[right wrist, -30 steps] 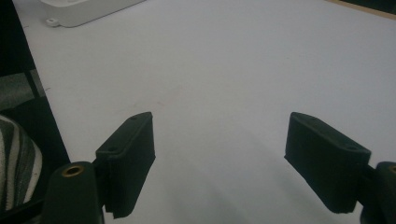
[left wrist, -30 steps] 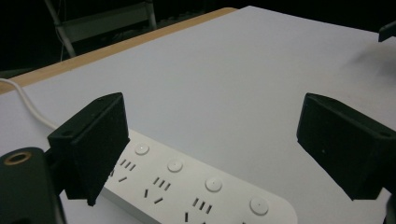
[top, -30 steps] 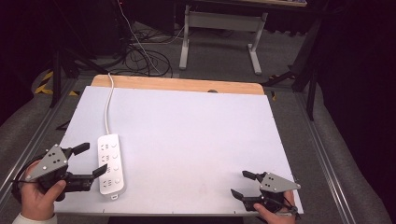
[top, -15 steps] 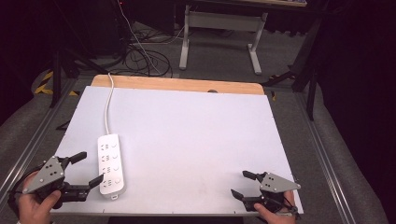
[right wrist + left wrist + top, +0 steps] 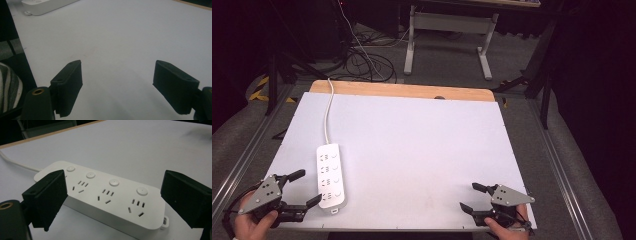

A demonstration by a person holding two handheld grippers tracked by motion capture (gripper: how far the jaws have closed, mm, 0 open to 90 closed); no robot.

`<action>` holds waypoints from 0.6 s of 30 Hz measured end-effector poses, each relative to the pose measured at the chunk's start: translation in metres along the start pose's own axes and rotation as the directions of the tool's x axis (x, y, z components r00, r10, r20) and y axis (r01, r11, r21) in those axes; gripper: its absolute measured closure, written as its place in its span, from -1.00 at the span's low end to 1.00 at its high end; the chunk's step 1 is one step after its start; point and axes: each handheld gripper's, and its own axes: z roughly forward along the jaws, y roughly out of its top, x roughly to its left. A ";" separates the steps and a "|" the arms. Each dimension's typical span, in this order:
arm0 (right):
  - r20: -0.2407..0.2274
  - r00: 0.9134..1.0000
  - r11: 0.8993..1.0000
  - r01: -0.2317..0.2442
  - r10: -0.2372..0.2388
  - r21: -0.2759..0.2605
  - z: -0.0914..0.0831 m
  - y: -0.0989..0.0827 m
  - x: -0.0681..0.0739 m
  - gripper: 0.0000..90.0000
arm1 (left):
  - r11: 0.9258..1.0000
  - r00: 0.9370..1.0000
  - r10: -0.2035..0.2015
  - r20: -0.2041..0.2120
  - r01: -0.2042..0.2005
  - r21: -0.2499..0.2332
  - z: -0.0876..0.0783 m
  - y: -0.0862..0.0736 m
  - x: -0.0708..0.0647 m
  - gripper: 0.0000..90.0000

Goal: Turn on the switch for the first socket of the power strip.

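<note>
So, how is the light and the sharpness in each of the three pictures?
High view: the white table sheet is evenly lit and the surroundings are dark. Left gripper view: the white four-socket power strip is sharp; its own black jaws are slightly soft. Right gripper view: a soft shadow lies under the open jaws.

Readable text: none in any view.
Power strip [image 5: 105, 195]: plain white top, four round buttons and four socket groups, no brand, number or label legible; it lies near the surface's [image 5: 422, 145] front left corner.
Surface: bare white sheet, no marks or print.
Floor [image 5: 259, 87] beyond the far left corner: yellow-and-black hazard striping, without lettering.
</note>
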 end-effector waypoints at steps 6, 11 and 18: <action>0.001 1.000 1.000 -0.001 0.001 0.006 0.000 -0.001 -0.001 -0.47 | 0.998 0.999 -0.053 -0.004 0.053 0.036 0.001 -0.008 -0.003 -0.82; 0.000 1.000 1.000 -0.007 0.007 0.005 0.000 -0.001 -0.001 -0.46 | 0.996 0.998 -0.052 -0.024 0.053 0.067 0.001 -0.009 -0.002 -0.82; 0.005 1.000 1.000 -0.012 0.012 0.003 0.000 -0.001 -0.002 -0.46 | 0.997 0.997 0.017 -0.072 -0.011 0.072 0.001 -0.003 -0.004 -0.82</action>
